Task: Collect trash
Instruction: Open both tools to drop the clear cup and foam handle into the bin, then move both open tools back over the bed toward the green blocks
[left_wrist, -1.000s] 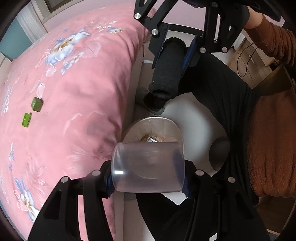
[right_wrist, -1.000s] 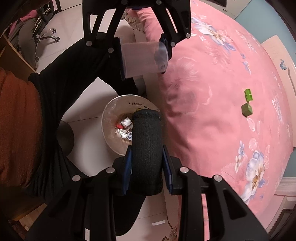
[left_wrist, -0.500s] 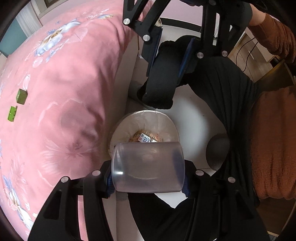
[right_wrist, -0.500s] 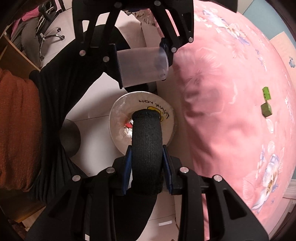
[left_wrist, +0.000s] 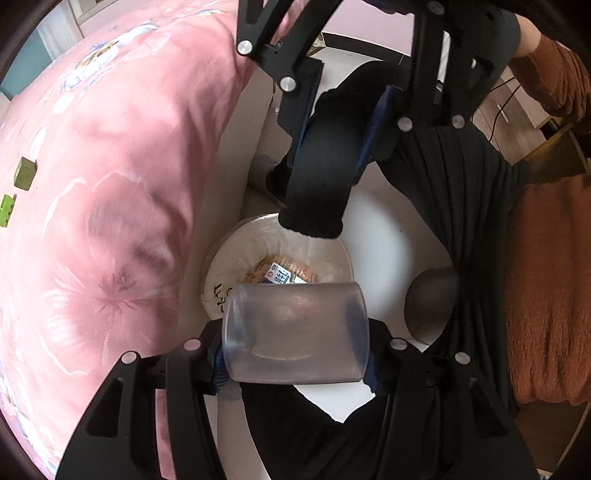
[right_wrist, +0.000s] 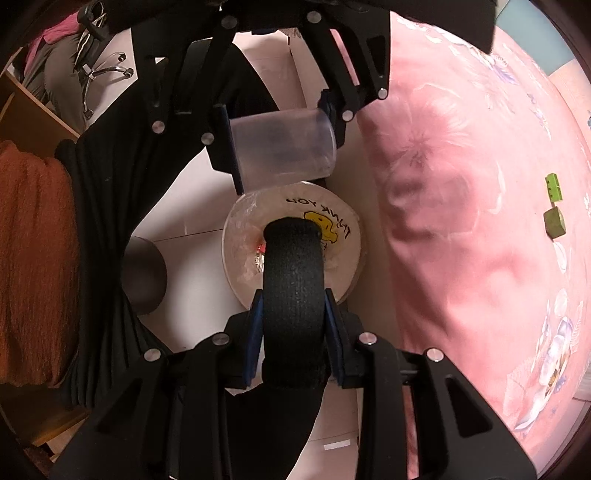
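Clear cup (left_wrist: 295, 334) sideways in left tool (left_wrist: 295, 354), black sock (right_wrist: 291, 280) hanging from right tool (right_wrist: 293, 325), over bin (right_wrist: 347, 266)

Two green blocks (left_wrist: 16, 188) lie on a pink floral bedspread (left_wrist: 110, 221).

Two tongs show: the left tongs (left_wrist: 295, 347) at the bottom of the left wrist view and the right tongs (right_wrist: 293, 325) at the bottom of the right wrist view. One clear plastic cup (left_wrist: 295, 332). One black sock (right_wrist: 293, 280). One white trash bin (right_wrist: 343, 266) at the frame centre. Two green blocks, one dull (right_wrist: 554, 221), one bright (right_wrist: 554, 186), at the right edge, on one pink bed (right_wrist: 461, 240).
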